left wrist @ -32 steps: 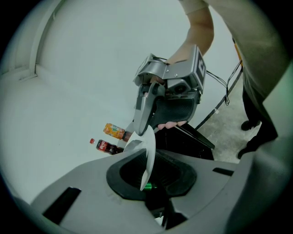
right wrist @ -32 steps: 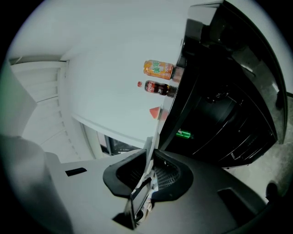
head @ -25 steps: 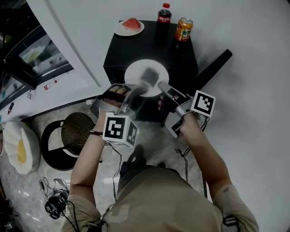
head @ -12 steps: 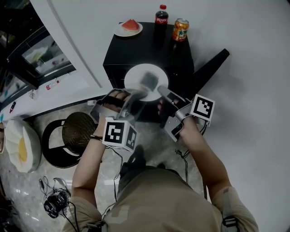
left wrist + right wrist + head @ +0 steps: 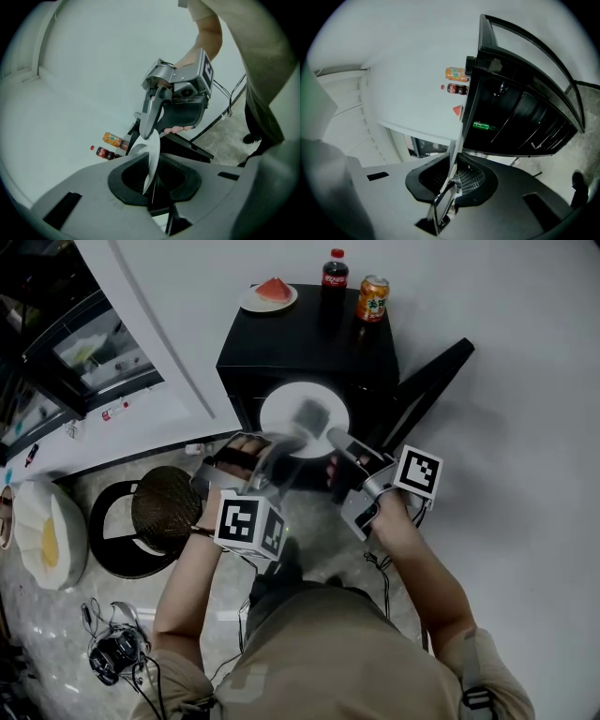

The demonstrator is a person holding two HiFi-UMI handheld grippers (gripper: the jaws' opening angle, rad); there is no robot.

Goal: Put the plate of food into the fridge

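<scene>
A white plate [image 5: 305, 418] with a blurred grey lump of food [image 5: 310, 412] hangs in front of the black fridge [image 5: 309, 338]. My left gripper [image 5: 286, 439] is shut on its near left rim, my right gripper [image 5: 336, 439] on its near right rim. In the left gripper view the plate [image 5: 153, 157] shows edge-on between my jaws, with the right gripper [image 5: 149, 132] clamped on it opposite. The right gripper view shows the plate [image 5: 454, 152] edge-on in my jaws. Beyond it is the open fridge interior [image 5: 511, 122], with a green item [image 5: 483, 125] inside.
The fridge door [image 5: 427, 381] stands open to the right. On the fridge top are a plate with a watermelon slice [image 5: 270, 294], a cola bottle [image 5: 335, 276] and an orange can [image 5: 372, 298]. A round black stool [image 5: 155, 517] and cables [image 5: 112, 652] lie at floor left.
Both grippers and the plate have drifted back toward the person, from over the fridge top's front edge to in front of it. Both grips are unchanged.
</scene>
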